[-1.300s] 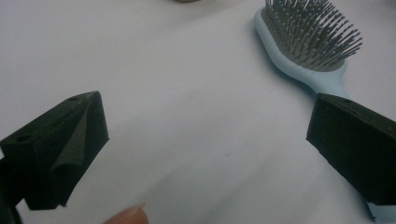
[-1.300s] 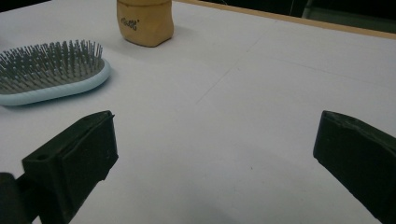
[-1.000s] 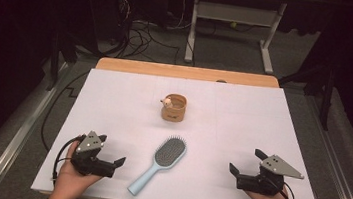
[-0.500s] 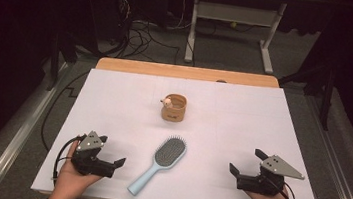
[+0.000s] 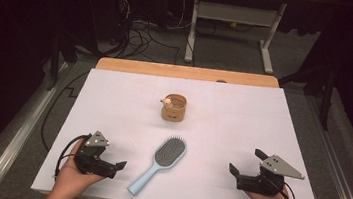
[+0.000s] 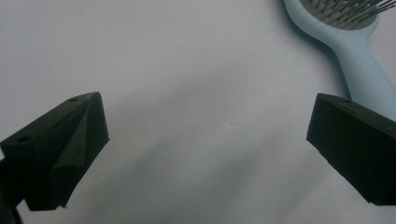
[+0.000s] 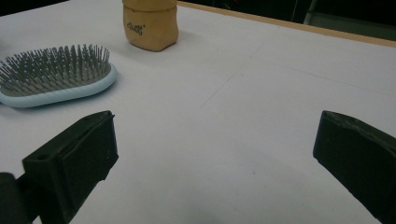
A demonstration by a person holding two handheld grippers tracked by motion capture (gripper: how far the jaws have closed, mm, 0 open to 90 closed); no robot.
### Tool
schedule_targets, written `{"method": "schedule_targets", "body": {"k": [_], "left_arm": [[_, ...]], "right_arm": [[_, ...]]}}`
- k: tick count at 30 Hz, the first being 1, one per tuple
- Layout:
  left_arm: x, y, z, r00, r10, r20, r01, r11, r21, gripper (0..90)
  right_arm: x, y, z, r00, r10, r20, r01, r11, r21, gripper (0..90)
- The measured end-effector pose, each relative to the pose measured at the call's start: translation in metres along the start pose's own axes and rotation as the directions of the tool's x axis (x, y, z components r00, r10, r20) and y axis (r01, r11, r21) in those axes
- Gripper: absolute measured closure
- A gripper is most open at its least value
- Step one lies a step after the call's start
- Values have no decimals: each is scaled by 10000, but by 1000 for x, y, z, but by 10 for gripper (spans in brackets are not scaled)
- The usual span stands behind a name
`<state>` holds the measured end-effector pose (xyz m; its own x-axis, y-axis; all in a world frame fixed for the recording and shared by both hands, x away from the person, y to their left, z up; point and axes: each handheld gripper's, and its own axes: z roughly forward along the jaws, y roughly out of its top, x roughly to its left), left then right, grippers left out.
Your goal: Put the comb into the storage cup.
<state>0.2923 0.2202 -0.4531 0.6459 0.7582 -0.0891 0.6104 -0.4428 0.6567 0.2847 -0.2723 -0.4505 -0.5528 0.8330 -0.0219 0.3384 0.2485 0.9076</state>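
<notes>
Lying flat, bristles up, the hairbrush point(image 5: 158, 164) runs its long axis from seven o'clock, handle end, to one o'clock, head end. The left gripper point(image 5: 117, 166) has just been opening, jaws wide with nothing between; the right gripper point(image 5: 232, 170) also stands apart, empty.

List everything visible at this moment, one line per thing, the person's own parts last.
hairbrush: 1, light blue with grey bristles, near middle of the sheet, bristles up, handle toward the left gripper
small pot: 1, tan, beyond the hairbrush, a small pale figure at its rim
sheet: 1, white, covering the table
table: 1, wooden edge showing at the far side
left gripper: 1, black, near left corner, jaws open, nothing between them
right gripper: 1, black, near right corner, jaws open, nothing between them
</notes>
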Motion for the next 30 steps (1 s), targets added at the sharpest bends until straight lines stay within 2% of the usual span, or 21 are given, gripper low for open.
{"method": "schedule_targets", "body": {"k": [1, 2, 5, 13, 17, 24, 30], "left_arm": [[-1, 2, -2, 9999, -105, 33, 105, 9998, 170, 2], [-1, 2, -2, 9999, -105, 33, 105, 9998, 170, 2], [-5, 8, -1, 10000, -29, 18, 28, 9979, 646, 2], [-9, 18, -1, 9998, -31, -198, 52, 9945, 1043, 1], [-12, 25, 1, 9997, 70, -225, -38, 9899, 1420, 1], [-16, 30, 2, 9994, -84, -336, 142, 9843, 1759, 1], [-26, 36, 2, 9995, -223, -216, 259, 9826, 1841, 1]], "right_arm": [[0, 0, 0, 10000, 3, -6, -3, 10000, 1, 4], [1, 0, 0, 10000, 8, -10, -8, 10000, 5, 4], [1, 0, 0, 10000, 11, -17, -10, 10000, 35, 4], [1, 1, -1, 10000, -6, -62, 6, 10000, 6, 4], [2, 1, -1, 10000, -19, -93, 19, 10000, 17, 4], [2, 1, -1, 9999, -26, -118, 27, 10000, 37, 4], [2, 1, -1, 10000, -26, -87, 27, 9999, 110, 4]]}}
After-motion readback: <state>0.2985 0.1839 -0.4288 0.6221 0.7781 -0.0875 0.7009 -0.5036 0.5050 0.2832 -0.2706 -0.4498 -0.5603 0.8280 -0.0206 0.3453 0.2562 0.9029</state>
